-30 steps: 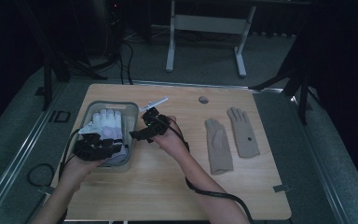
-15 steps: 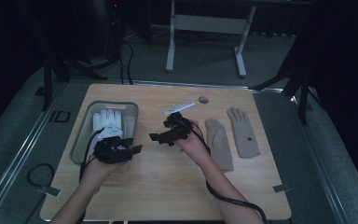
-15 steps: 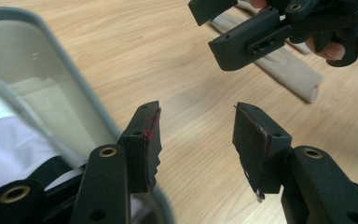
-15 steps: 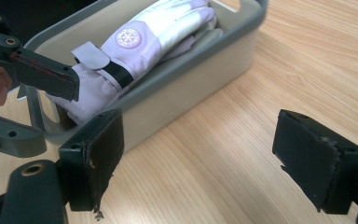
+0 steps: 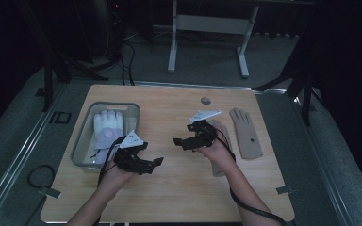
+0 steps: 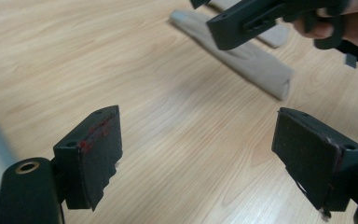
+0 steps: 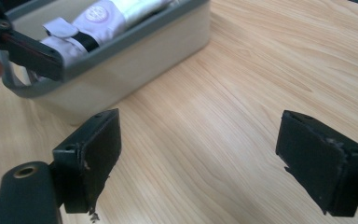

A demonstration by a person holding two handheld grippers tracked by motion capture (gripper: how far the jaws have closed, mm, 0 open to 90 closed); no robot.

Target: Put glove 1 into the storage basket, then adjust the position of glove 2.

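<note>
left gripper (image 5: pixel 156 161): jaws just opened wide, nothing between them – over bare table (image 5: pixel 179 197), just right of bin (image 5: pixel 82 151)
right gripper (image 5: pixel 178 140): jaws wide, empty
white glove (image 5: pixel 107 128): in bin
beige gloves (image 5: pixel 245 134): far right

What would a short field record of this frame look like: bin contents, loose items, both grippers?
bin: grey bin at table's left, holding white gloves
loose items: two beige gloves flat at the table's right
left gripper: jaws open, just been opening, nothing between them, beside the bin
right gripper: jaws open, empty, just been opening, above bare wood at mid-table
table: light wooden top
</note>
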